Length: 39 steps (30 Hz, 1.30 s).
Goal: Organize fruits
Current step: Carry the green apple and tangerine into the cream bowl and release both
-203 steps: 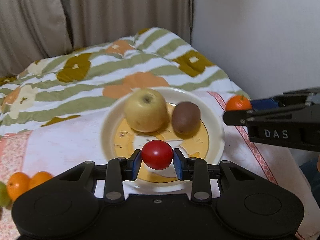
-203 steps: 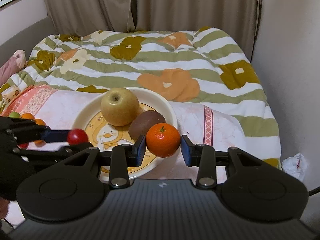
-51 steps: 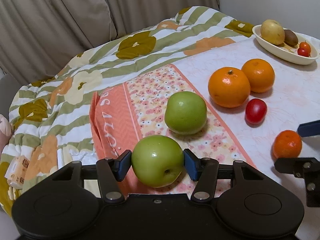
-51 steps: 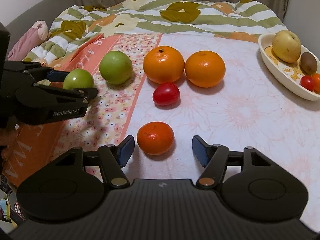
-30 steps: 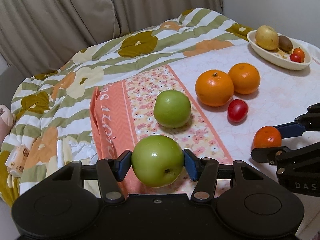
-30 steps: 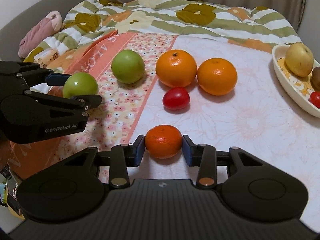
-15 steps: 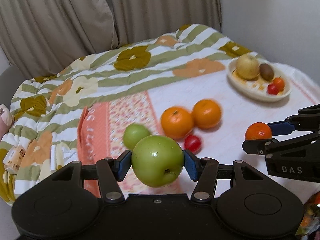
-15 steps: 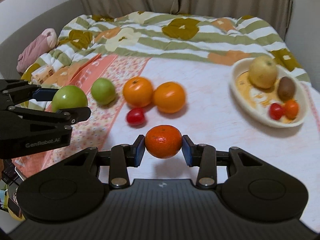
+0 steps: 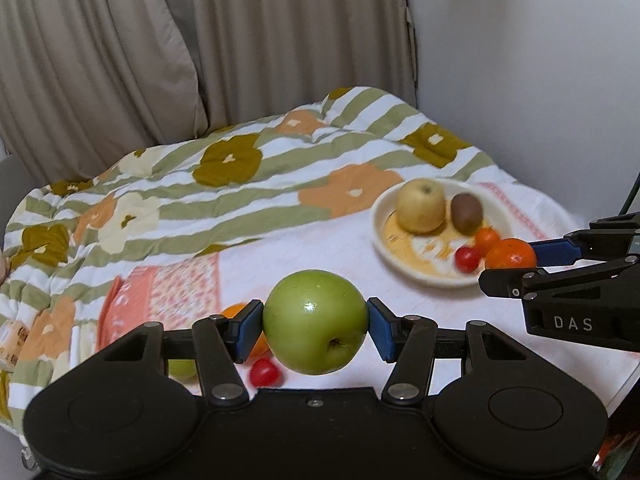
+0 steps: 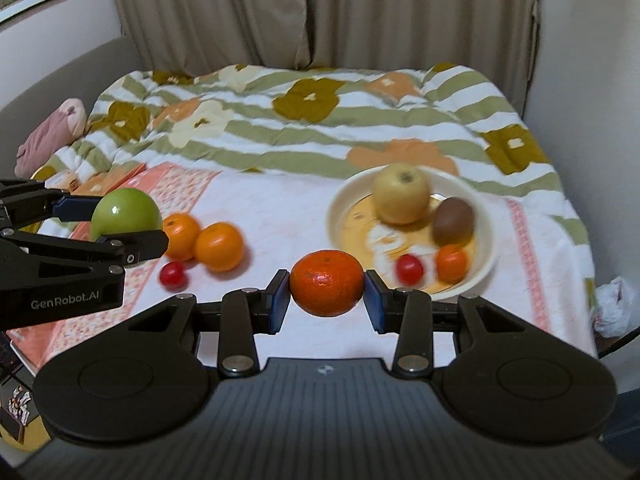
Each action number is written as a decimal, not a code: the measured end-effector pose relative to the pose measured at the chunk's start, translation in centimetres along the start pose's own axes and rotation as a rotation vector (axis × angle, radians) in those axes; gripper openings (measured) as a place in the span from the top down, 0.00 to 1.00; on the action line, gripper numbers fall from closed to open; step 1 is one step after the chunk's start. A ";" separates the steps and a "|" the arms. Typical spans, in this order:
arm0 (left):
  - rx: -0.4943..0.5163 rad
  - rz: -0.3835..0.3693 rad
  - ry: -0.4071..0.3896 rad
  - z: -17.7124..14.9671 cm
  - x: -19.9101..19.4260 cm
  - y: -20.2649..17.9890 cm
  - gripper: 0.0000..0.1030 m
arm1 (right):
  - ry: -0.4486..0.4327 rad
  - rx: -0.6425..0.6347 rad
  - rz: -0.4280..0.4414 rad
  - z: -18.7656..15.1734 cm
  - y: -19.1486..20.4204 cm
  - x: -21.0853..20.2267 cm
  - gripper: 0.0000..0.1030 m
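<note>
While a green apple [image 9: 315, 322] is clamped between the blue pads of the left tool [image 9: 315, 326], a small mandarin [image 10: 327, 283] is gripped in the same way by the right tool [image 10: 327, 294]. Both fruits are held clear of the bed surface, which is covered by a white cloth [image 10: 280, 216] with a pink floral border. Behind it a quilt [image 10: 320, 120] striped in green and white, with large flower patches, is spread.

On the right side of the cloth a cream plate [image 10: 486, 256] is set. Inside it a yellow apple [image 10: 401, 193] is seen at the back, a kiwi [image 10: 454, 220] to its right, and a cherry tomato [image 10: 409, 269] and a small orange fruit [image 10: 452, 263] side by side at the front.

On the left side of the cloth two oranges [image 10: 218, 247] are lying, touching each other, and a second cherry tomato [image 10: 173, 274] is placed just in front of them. In the left wrist view, part of another green apple [image 9: 182, 368] is glimpsed beneath the left tool's finger, near that tomato. Beige curtains [image 10: 320, 12] are hung behind the bed, and a pink rolled item [image 10: 52, 136] is lying at the quilt's left edge.
</note>
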<state>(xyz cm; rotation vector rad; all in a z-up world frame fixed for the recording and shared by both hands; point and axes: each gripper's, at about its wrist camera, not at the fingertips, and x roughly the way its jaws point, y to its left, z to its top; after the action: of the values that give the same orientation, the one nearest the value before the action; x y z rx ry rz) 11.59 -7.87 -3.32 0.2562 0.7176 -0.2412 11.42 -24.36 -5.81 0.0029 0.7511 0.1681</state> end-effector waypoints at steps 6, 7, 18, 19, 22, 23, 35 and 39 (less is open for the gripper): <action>-0.012 -0.008 -0.011 2.1 1.4 -3.5 0.42 | -0.019 0.007 -0.017 1.1 -5.2 -0.2 0.47; -0.016 -0.011 -0.009 2.5 1.9 -4.1 0.42 | -0.020 0.010 -0.019 1.3 -6.1 -0.1 0.47; -0.057 -0.037 0.037 5.0 7.7 -9.5 0.42 | 0.020 -0.002 -0.021 2.5 -13.8 4.0 0.47; -0.058 -0.039 0.046 5.1 8.4 -9.9 0.42 | 0.027 0.000 -0.019 2.5 -14.4 4.5 0.47; -0.062 -0.040 0.072 5.5 10.2 -10.5 0.42 | 0.044 0.006 -0.014 2.6 -15.5 6.0 0.47; -0.065 -0.041 0.078 5.5 10.8 -10.7 0.42 | 0.048 0.007 -0.013 2.6 -15.7 6.4 0.47; -0.069 -0.010 0.146 6.3 17.4 -10.7 0.42 | 0.077 0.006 0.005 2.9 -16.5 10.7 0.47; -0.060 -0.014 0.169 6.1 18.0 -10.8 0.41 | 0.084 0.010 0.009 3.0 -16.7 11.4 0.47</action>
<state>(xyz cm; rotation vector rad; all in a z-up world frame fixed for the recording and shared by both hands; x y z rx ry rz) 25.17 -22.22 -12.58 0.2158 0.8924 -0.2125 24.13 -38.91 -12.40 0.0092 0.8364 0.1739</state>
